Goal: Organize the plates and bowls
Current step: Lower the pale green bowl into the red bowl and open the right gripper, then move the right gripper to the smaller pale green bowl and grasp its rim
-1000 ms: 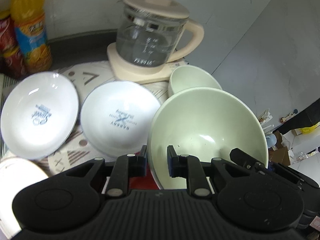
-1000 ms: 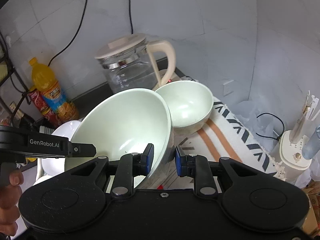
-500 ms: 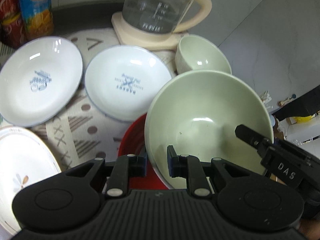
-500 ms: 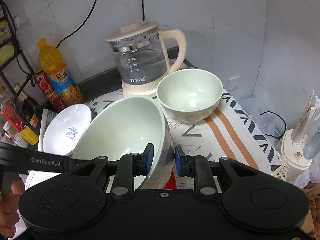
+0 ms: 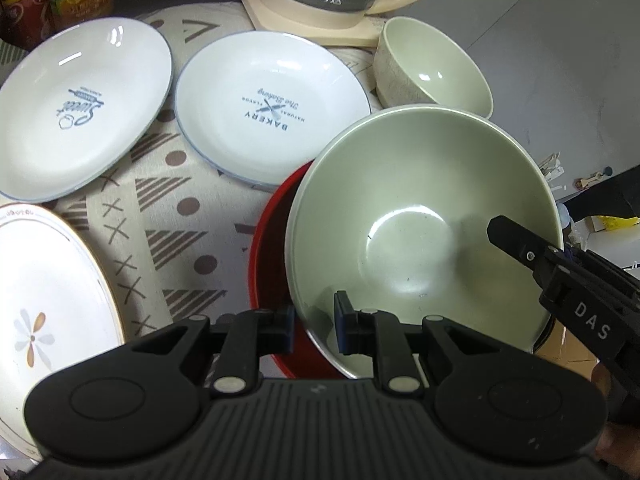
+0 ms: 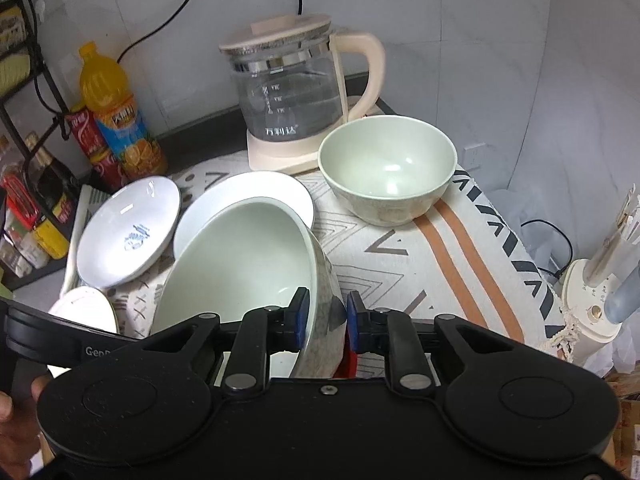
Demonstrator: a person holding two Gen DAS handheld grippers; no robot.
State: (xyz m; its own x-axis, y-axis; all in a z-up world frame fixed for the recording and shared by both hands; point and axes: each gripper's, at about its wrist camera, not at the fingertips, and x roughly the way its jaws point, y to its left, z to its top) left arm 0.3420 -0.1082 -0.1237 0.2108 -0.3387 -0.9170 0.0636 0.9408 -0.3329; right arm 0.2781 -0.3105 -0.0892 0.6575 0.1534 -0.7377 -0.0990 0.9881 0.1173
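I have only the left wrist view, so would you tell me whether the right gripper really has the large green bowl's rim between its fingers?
Observer: Yes. The right gripper is closing its jaws, with the wall of the large green bowl between the blue pads.
Operator: Thank you. Does the kettle have its lid on?
Observer: Yes, the kettle has a flat beige lid on top.
Operator: What lies to the right of the small green bowl?
Observer: Right of the small green bowl I see only the patterned cloth, with an orange stripe running across it.
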